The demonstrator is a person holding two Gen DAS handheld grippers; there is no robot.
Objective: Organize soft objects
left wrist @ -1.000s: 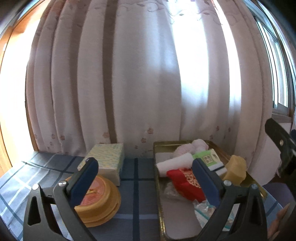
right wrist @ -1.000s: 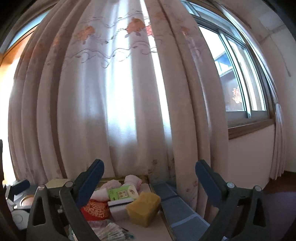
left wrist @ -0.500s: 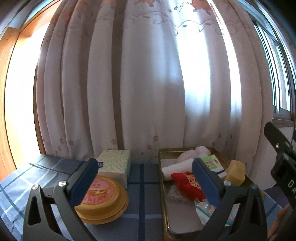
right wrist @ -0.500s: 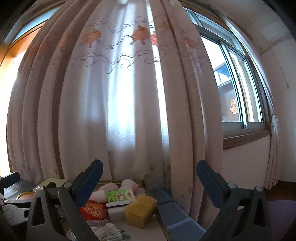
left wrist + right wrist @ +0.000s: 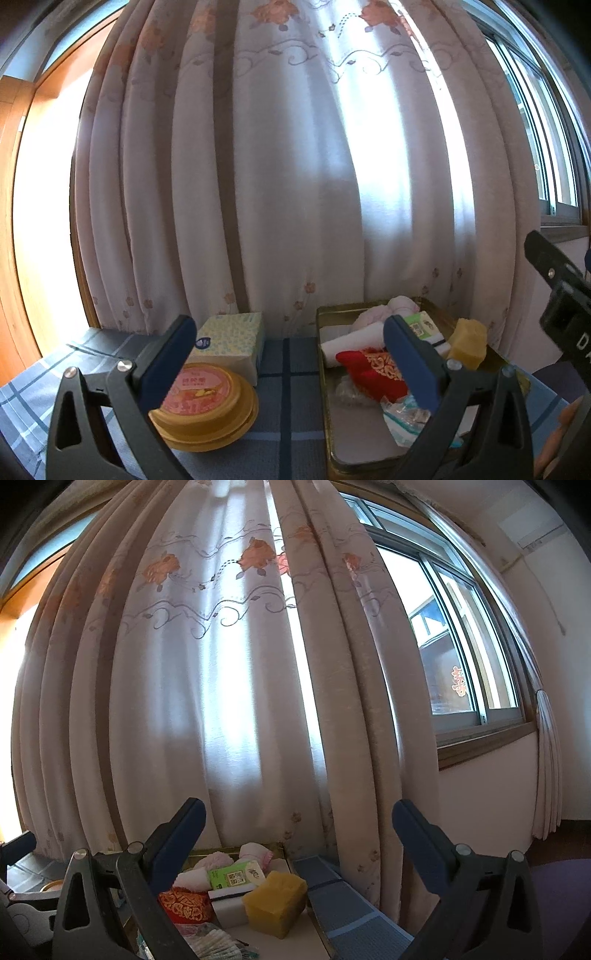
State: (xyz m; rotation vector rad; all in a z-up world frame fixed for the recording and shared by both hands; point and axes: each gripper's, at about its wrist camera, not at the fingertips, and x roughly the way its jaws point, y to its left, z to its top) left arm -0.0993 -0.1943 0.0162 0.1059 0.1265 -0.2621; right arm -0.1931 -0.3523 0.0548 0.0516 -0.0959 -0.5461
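Sorting looks nearly finished or paused: left claw (image 5: 288,363) and right claw (image 5: 297,843) both hang released and empty above the worktop (image 5: 284,373), soft objects (image 5: 373,363) gathered in the tray (image 5: 325,387) at its right edge. Next move calls for choosing any remaining piece.

Tray (image 5: 322,373) at the table's (image 5: 288,369) right edge holds sponge (image 5: 468,343), pouch (image 5: 373,369) and towel roll (image 5: 351,343); tissue box (image 5: 229,341) behind round container (image 5: 207,402), left of tray.

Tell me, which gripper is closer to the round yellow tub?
Left. The left gripper hangs just above the round yellow tub; the right gripper is over by the tray's far side.
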